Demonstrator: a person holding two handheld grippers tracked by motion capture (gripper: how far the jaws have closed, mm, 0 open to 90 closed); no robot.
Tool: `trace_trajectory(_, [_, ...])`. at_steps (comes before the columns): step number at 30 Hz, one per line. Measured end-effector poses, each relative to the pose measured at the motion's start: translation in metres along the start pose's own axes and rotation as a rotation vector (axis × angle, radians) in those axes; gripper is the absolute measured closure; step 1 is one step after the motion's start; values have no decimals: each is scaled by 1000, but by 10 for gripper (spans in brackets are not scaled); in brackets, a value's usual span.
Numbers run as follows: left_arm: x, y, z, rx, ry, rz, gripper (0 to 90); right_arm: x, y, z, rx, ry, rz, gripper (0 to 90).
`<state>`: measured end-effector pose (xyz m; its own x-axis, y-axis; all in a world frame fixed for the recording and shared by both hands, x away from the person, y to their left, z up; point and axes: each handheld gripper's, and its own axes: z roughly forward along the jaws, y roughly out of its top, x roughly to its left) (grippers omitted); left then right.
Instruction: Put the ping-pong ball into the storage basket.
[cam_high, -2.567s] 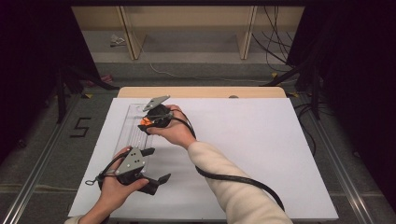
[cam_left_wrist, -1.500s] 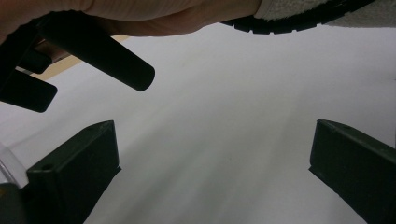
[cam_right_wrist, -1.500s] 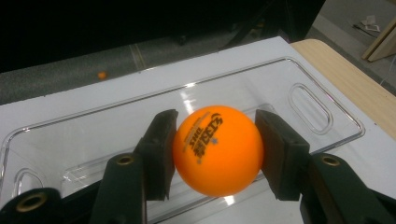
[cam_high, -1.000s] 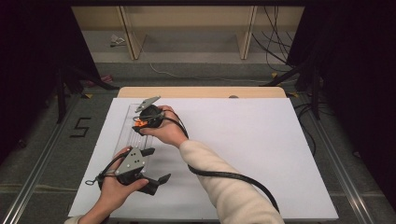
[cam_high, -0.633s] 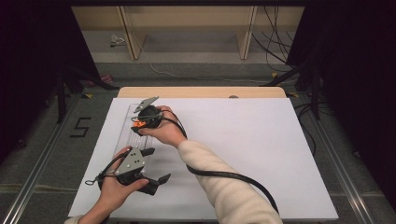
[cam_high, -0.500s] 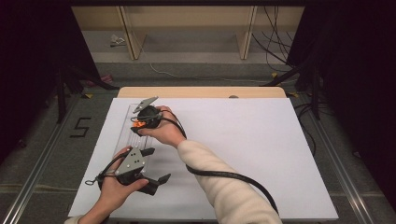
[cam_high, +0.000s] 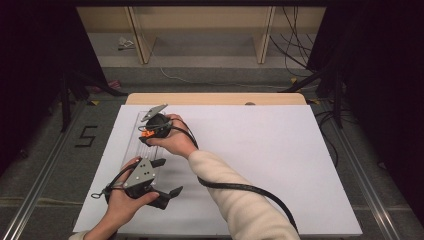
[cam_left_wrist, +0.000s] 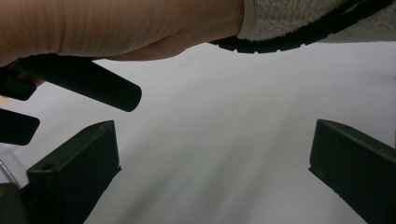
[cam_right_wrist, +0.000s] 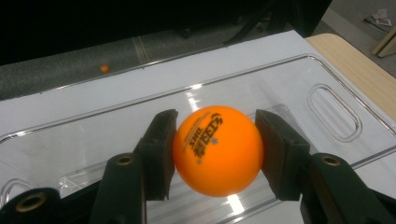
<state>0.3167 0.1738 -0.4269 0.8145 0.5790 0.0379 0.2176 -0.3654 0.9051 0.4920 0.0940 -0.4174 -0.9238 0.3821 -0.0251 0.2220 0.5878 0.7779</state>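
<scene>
An orange ping-pong ball (cam_right_wrist: 217, 149) with dark print sits between the two pads of my right gripper (cam_right_wrist: 215, 151), which is shut on it above a clear plastic tray (cam_right_wrist: 289, 74). From the high view the right gripper (cam_high: 148, 134) hovers over that tray (cam_high: 134, 137) at the white board's far left, with the ball (cam_high: 146, 133) a small orange spot at its tip. My left gripper (cam_high: 167, 178) rests nearer the front edge, its jaws wide apart. In the left gripper view the left gripper (cam_left_wrist: 212, 158) stands open with nothing between its fingers, under the person's other forearm (cam_left_wrist: 116, 23).
A white board (cam_high: 260, 155) covers the table, with a wooden strip (cam_high: 215, 98) showing along its far edge. A black cable (cam_high: 240, 187) trails across the board from the right gripper. A second small orange ball (cam_right_wrist: 104, 68) lies on the grey floor beyond the board.
The right hand with the ball shifted slightly left and farther away over the tray, then held still. The left hand has not moved.
</scene>
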Motion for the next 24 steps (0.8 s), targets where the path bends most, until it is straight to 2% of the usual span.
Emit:
trace_trajectory(14, [0, 0, 0, -2, -1, -2, 9, 0, 0, 2, -5, -10, 10, 496])
trace_trajectory(17, [0, 0, 0, -1, -2, -1, 9, -1, 1, 2, -11, -11, 13, 467])
trace_trajectory(24, [0, 0, 0, -2, -2, -2, 9, -1, -1, 1, -18, -3, 33, 330])
